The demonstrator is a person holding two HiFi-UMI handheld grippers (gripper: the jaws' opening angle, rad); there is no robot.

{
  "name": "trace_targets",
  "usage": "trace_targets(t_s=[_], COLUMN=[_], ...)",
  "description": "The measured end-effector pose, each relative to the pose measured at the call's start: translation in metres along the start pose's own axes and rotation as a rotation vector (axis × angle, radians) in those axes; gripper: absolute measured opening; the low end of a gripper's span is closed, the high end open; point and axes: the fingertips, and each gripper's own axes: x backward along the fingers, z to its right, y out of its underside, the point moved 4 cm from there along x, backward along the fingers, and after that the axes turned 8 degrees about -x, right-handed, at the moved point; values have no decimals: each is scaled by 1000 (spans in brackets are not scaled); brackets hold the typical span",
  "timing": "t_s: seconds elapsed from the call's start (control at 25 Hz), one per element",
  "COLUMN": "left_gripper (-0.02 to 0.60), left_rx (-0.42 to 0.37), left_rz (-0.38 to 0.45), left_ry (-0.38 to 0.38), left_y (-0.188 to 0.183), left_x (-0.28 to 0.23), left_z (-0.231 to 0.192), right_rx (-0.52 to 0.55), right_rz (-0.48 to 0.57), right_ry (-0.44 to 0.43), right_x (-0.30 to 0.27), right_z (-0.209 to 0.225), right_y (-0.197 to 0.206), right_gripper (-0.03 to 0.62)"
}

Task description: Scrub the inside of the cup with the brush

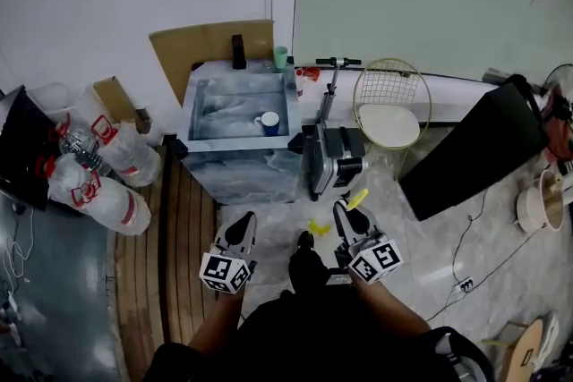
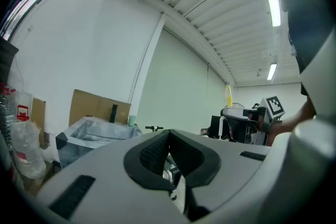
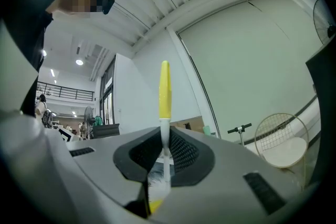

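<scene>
A blue and white cup (image 1: 269,123) stands inside the grey tub (image 1: 190,103), well ahead of both grippers. My right gripper (image 1: 345,215) is shut on a brush (image 3: 164,97) with a yellow and white handle, which sticks up out of the jaws. In the head view the brush's yellow end (image 1: 358,198) shows just past the right fingers. My left gripper (image 1: 240,230) is held beside it, its jaws closed together with nothing between them (image 2: 168,147). The left gripper view also catches the tub (image 2: 94,131) and the right gripper's marker cube (image 2: 273,106).
A kick scooter (image 1: 331,148) leans against the tub's right side. A round wire chair (image 1: 391,107) and a black board (image 1: 483,148) stand to the right. Plastic bottles (image 1: 98,165) lie at the left, cardboard (image 1: 210,45) behind the tub. Cables cross the floor (image 1: 466,255).
</scene>
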Motion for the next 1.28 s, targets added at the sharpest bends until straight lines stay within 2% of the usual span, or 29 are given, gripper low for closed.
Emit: trace_targets(t_s=[0.24,0.28,0.36,0.6,0.72,1.08,1.28], left_gripper=[15,31,102,143,149,175,184], left_rx=[-18,-31,-61,-89,-118,-365,-529], left_rz=[-3,-12,-36,-94,-138,-318,-439], left_ry=[-30,-35,-52,-111,-118,8,159], left_y=[4,3,0,7,13,6,11], left_x=[-67,-79,-101,-164,-192,-260,-301], left_z=[-37,-44,-60,-108,-135,-199,-226], right_rx=[-34,-44,-54,-52,-61,-96,-105], right_rz=[-1,-6,-18,-49,-49,-25,-5], right_ry=[-31,-39,-63,-131,-161,-179,-150], right_x=[-69,-83,-111,-190,-224,-290,-316], right_z=[59,68,82,125,148,204,228], right_y=[0,0,-4,-16,-22,-34,-38], right_gripper=[49,49,49,49,49,49,49])
